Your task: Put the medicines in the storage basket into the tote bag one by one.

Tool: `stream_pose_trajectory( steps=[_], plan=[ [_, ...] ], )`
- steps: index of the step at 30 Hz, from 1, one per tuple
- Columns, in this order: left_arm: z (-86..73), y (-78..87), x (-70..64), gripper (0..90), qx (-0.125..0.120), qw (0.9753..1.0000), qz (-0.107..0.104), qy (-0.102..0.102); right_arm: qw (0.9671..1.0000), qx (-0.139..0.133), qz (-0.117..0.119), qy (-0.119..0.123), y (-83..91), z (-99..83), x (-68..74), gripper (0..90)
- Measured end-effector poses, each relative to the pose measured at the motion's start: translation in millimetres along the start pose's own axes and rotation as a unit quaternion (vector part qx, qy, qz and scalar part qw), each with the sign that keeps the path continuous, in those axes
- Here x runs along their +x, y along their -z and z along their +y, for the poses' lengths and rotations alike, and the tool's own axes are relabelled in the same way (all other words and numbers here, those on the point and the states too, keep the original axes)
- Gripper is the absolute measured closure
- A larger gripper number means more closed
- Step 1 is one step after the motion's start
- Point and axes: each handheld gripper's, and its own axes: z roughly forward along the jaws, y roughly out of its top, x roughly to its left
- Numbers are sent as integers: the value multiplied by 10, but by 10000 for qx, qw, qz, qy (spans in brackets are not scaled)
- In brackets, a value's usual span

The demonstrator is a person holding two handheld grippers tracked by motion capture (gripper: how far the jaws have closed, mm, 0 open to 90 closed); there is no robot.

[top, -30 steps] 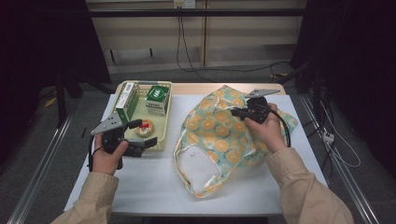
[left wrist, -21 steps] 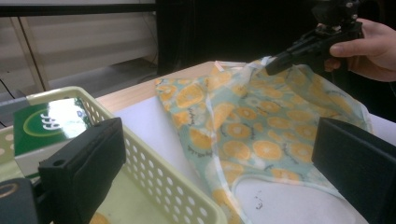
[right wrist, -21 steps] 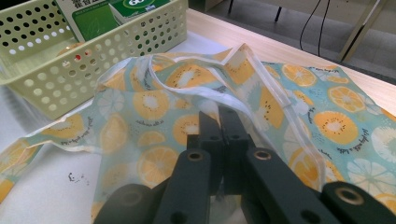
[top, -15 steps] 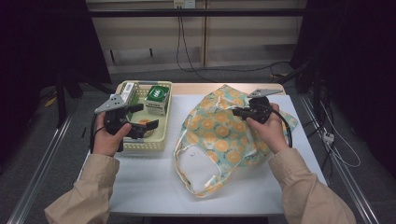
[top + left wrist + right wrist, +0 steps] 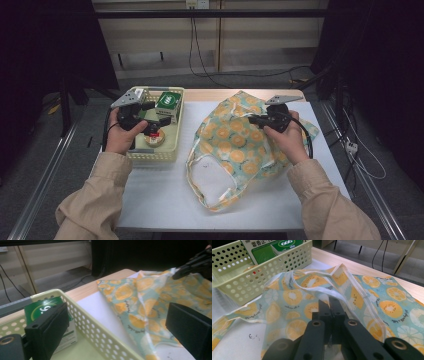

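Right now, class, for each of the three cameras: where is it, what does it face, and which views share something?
High view: above the table, looking down; both forearms, left claw, right claw.
Left gripper view: on the left claw, open, facing basket and bag.
Right gripper view: on the right claw, shut on bag cloth.
All three share bag, basket and green box.

I count one fruit-print tote bag (image 5: pixel 240 145) on the table, and one pale yellow perforated basket (image 5: pixel 172 145) beside it. In the basket I see one green box (image 5: pixel 168 104) and one small round item (image 5: pixel 153 138). I have two grippers: left (image 5: pixel 159 122) and right (image 5: pixel 251 119).
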Motion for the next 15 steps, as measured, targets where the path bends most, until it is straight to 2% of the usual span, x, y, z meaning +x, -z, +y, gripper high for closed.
stream_pose_trajectory(
  steps=[3,6,8,11,13,15],
  plan=[
    [-32,-51,86,48,93,10000,28,-19,10000,14,3,8,-11,-3,-3,900],
    [-58,-133,126,43,338,9992,182,-70,10000,19,10,-1,-17,-2,-11,900],
    [-89,-170,163,49,441,9989,138,-56,10000,-2,15,-26,-17,-3,-19,900],
    [-148,-211,232,60,663,9974,223,-145,10000,6,12,-23,-17,-10,-25,900],
    [-210,-248,281,63,886,9958,227,-85,10000,3,18,-21,-14,-13,-32,900],
    [-242,-266,315,66,908,9955,223,-115,10000,4,6,-37,-8,-15,-41,900]
  ],
)
